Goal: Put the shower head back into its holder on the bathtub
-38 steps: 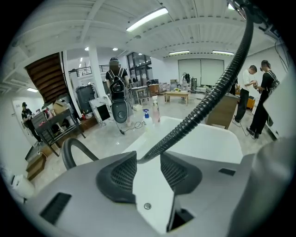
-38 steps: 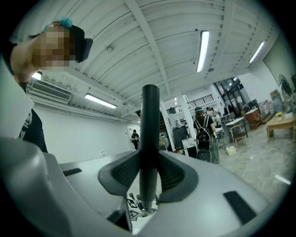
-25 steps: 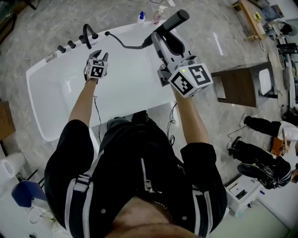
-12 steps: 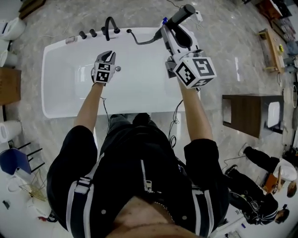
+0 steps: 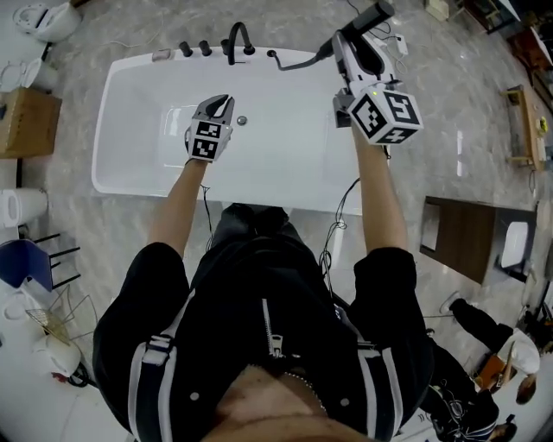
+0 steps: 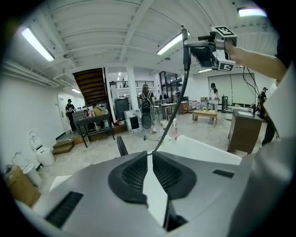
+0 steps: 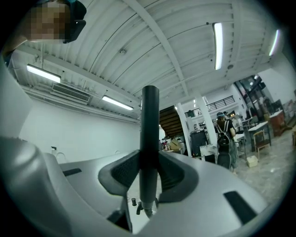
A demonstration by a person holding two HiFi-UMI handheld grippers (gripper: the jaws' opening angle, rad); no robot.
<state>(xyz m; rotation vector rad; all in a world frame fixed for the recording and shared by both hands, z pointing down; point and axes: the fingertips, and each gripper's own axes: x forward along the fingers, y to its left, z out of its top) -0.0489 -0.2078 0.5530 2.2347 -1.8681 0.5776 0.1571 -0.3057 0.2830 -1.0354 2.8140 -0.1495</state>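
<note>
The black shower head (image 5: 370,17) hangs above the white bathtub's (image 5: 130,186) far right corner, with my right gripper (image 5: 352,43) shut on its handle (image 7: 149,134). Its black hose (image 5: 298,63) runs left to a small black fitting (image 5: 271,53) on the tub's far rim, beside the black faucet (image 5: 238,39) and knobs (image 5: 194,47). My left gripper (image 5: 226,99) hovers over the tub's middle near the drain (image 5: 242,121). Its jaws have just been closing and stand shut with nothing between them (image 6: 151,155). In the left gripper view the hose (image 6: 178,106) rises to the held shower head (image 6: 186,46).
A cardboard box (image 5: 26,121) and white toilets (image 5: 43,17) stand left of the tub. A brown cabinet (image 5: 467,237) is at the right, and a person (image 5: 484,332) sits on the floor at the lower right. Cables trail down from both grippers.
My left gripper's jaws have gone from open to shut, and it has drawn back from the faucet toward the tub's middle. The right gripper keeps its hold on the shower head.
</note>
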